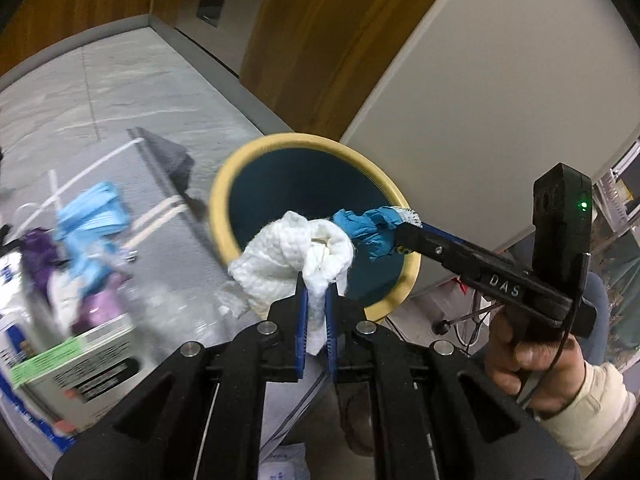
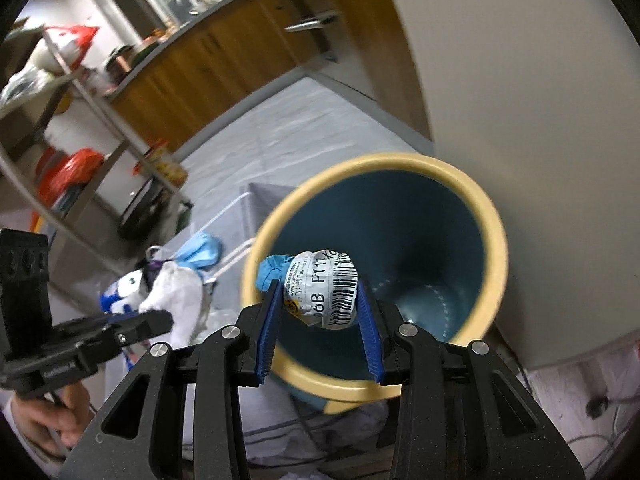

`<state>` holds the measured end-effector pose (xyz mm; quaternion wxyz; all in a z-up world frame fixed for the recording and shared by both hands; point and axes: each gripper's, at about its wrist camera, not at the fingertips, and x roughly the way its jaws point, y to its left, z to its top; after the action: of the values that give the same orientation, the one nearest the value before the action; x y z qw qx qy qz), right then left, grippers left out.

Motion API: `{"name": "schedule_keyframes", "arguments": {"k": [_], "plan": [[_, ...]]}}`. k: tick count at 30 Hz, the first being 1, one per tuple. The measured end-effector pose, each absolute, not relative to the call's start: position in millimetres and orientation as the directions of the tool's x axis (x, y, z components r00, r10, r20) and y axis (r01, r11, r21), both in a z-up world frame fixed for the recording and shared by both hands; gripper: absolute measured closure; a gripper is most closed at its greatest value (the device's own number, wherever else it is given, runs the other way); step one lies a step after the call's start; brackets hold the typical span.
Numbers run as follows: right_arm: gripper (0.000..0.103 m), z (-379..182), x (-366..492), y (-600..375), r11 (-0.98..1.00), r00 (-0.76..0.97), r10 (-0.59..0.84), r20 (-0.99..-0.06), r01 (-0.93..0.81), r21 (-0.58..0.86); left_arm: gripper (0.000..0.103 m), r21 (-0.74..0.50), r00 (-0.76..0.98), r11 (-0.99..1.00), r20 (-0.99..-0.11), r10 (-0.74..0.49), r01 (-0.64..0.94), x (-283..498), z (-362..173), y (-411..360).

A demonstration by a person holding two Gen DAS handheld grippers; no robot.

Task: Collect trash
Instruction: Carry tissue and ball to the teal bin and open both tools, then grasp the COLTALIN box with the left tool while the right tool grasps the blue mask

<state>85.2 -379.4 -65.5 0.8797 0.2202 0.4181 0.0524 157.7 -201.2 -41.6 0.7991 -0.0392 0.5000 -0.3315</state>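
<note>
1. Left gripper (image 1: 316,300) is pinching a white towel wad (image 1: 296,256), jaws squeezed tight on its tail, so the bulk is hanging out front at the bin's (image 1: 224,200) 6 o'clock rim, ready to drop in I'd guess.
2. Right gripper (image 2: 320,300) is clamping a crumpled label ball (image 2: 324,292) with blue scrap (image 2: 272,272) stuck to it, hovering right over the bin mouth (image 2: 492,216). Bin's looking empty inside.
3. More trash is sitting on the floor at 9 o'clock from the bin: blue masks (image 1: 96,208), purple bits (image 1: 40,248), and a box (image 1: 68,376).
4. Floor (image 1: 120,92) is grey tile, with wood cabinets (image 2: 192,72) running along 12 o'clock, a white wall (image 2: 540,120) at 3 o'clock, and a shelf rack (image 2: 80,92) at 10.
</note>
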Motion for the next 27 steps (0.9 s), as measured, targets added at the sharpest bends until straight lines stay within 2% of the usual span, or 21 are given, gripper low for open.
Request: {"name": "schedule_keyframes", "arguments": {"k": [9, 11, 15, 18, 19, 24, 27], "plan": [[0.063, -87.4, 87.0, -393.2, 0.890, 0.598, 0.252, -0.761, 0.165, 0.425, 0.095, -0.384, 0.246, 0.796, -0.809, -0.534, 0.468, 181.2, -74.1, -245.5], [0.060, -91.5, 87.8, -397.3, 0.887, 0.591, 0.252, -0.767, 0.176, 0.427, 0.091, -0.382, 0.240, 0.802, -0.816, -0.526, 0.459, 184.9, -78.9, -250.8], [0.048, -92.5, 85.9, -404.6, 0.876, 0.598, 0.246, -0.763, 0.199, 0.439, 0.069, -0.379, 0.239, 0.802, -0.817, -0.524, 0.462, 186.1, -80.3, -253.3], [0.046, -88.2, 86.4, -404.1, 0.874, 0.609, 0.247, -0.754, 0.197, 0.445, 0.046, -0.359, 0.263, 0.804, -0.814, -0.519, 0.474, 184.4, -73.9, -251.3], [0.046, -87.4, 86.1, -403.5, 0.874, 0.611, 0.248, -0.752, 0.194, 0.446, 0.042, -0.350, 0.275, 0.805, -0.811, -0.516, 0.479, 182.7, -70.1, -248.5], [0.044, -82.4, 87.6, -393.6, 0.878, 0.619, 0.263, -0.740, 0.165, 0.450, 0.027, -0.295, 0.325, 0.819, -0.811, -0.487, 0.492, 176.0, -52.7, -233.7], [0.041, -79.1, 87.8, -385.7, 0.880, 0.621, 0.279, -0.733, 0.140, 0.454, 0.023, -0.260, 0.354, 0.828, -0.810, -0.468, 0.497, 171.5, -44.2, -218.7]]}}
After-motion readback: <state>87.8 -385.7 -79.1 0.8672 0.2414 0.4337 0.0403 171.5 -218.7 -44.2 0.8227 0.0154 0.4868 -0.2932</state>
